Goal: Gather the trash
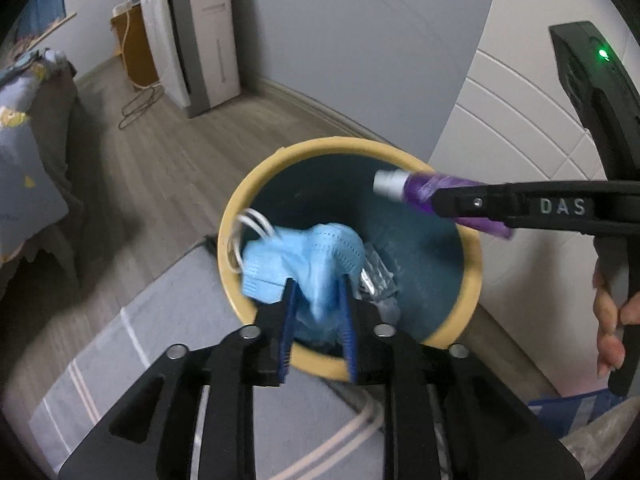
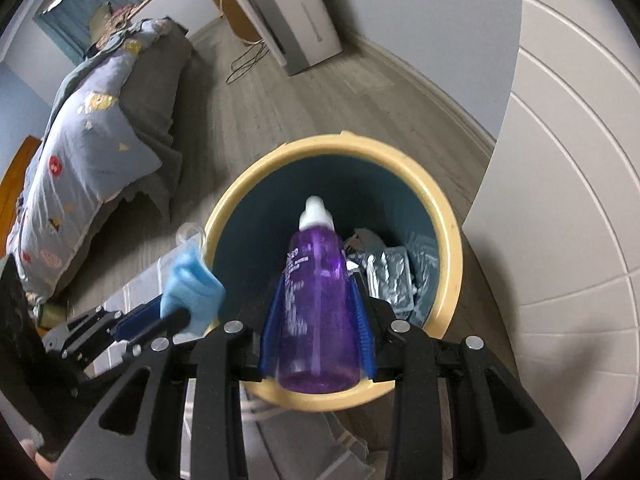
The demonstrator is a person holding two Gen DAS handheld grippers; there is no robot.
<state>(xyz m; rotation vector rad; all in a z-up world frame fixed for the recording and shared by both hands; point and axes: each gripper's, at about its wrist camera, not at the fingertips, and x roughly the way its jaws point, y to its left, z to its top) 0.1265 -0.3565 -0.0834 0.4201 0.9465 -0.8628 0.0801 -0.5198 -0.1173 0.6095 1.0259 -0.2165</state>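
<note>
Two grippers are hovering over the yellow-rimmed bin [image 2: 450, 240]: our left gripper [image 1: 318, 304] is pinching a blue face mask [image 1: 316, 256] above the rim, and our right gripper [image 2: 318, 320] is clamping a purple bottle [image 2: 318, 300] over the foil wrappers [image 2: 390, 276] inside.

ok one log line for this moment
left gripper: holds blue mask | right gripper: holds purple bottle | both above bin
</note>
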